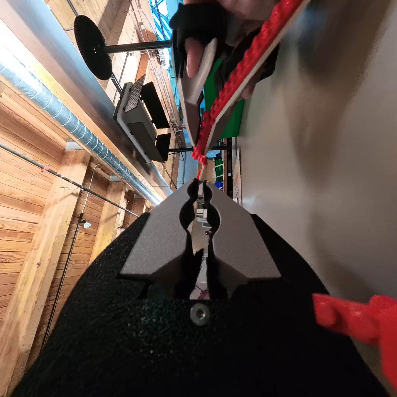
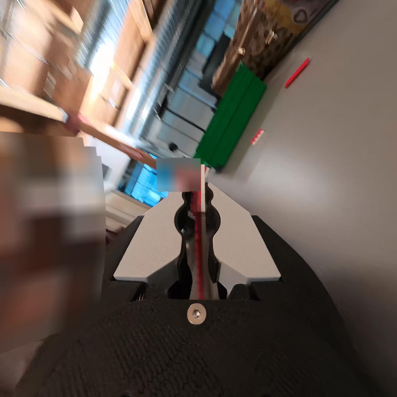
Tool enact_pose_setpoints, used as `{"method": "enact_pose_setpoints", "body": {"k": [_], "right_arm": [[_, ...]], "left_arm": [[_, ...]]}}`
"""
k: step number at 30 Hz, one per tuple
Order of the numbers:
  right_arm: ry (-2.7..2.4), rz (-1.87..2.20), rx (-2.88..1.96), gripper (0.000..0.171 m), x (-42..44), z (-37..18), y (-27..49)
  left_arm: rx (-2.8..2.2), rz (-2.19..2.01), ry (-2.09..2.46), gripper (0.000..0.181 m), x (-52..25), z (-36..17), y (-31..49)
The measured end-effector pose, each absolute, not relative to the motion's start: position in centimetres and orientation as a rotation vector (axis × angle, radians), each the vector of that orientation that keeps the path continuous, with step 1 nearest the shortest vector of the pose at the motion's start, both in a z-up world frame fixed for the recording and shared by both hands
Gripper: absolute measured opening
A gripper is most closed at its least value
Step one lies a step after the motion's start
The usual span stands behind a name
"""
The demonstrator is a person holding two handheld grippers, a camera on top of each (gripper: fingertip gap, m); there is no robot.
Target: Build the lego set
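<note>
A long flat Lego assembly, red studded plates (image 1: 238,73) on a white plate, is held in the air between both grippers. In the left wrist view my left gripper (image 1: 200,185) is shut on its thin near end. My right gripper (image 1: 203,137), held by a gloved hand (image 1: 193,25), clamps it farther up. In the right wrist view my right gripper (image 2: 198,199) is shut on the same assembly (image 2: 200,236), seen edge-on as a red and white strip. A blurred red Lego piece (image 1: 354,318) shows at the lower right, close to the left wrist camera.
The grey table (image 2: 322,193) bears a thin red plate (image 2: 297,73) and a small red and white piece (image 2: 257,137). A green bin (image 2: 232,120) stands at the table's far side, and also shows in the left wrist view (image 1: 233,120). A patterned box (image 2: 257,43) stands beside it. The tips of both grippers are at nearly the same place.
</note>
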State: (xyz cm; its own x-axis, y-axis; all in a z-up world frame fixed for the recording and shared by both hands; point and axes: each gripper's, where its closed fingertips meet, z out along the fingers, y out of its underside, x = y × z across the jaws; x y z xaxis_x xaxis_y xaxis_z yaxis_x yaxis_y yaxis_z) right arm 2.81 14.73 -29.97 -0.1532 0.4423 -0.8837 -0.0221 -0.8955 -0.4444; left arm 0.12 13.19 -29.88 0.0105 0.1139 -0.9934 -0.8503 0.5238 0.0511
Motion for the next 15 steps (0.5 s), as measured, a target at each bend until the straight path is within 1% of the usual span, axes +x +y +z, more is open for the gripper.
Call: {"method": "enact_pose_setpoints", "body": {"k": [3,10,15], "right_arm": [[-0.389,2.142,-1.795,0.009,2.5,-30.0,14.9],[-0.359,2.101,-1.774,0.010,2.5,-29.9,15.4],[-0.192,2.150,-1.707,0.009,2.6,-29.2,15.8]], "left_arm": [[-0.723,0.857,1.353,0.001,-0.1,-29.9,13.4],[-0.746,0.862,1.425,0.001,-0.1,-31.3,13.8],[-0.715,0.877,1.385,0.001,0.1,-30.4,13.4]]}}
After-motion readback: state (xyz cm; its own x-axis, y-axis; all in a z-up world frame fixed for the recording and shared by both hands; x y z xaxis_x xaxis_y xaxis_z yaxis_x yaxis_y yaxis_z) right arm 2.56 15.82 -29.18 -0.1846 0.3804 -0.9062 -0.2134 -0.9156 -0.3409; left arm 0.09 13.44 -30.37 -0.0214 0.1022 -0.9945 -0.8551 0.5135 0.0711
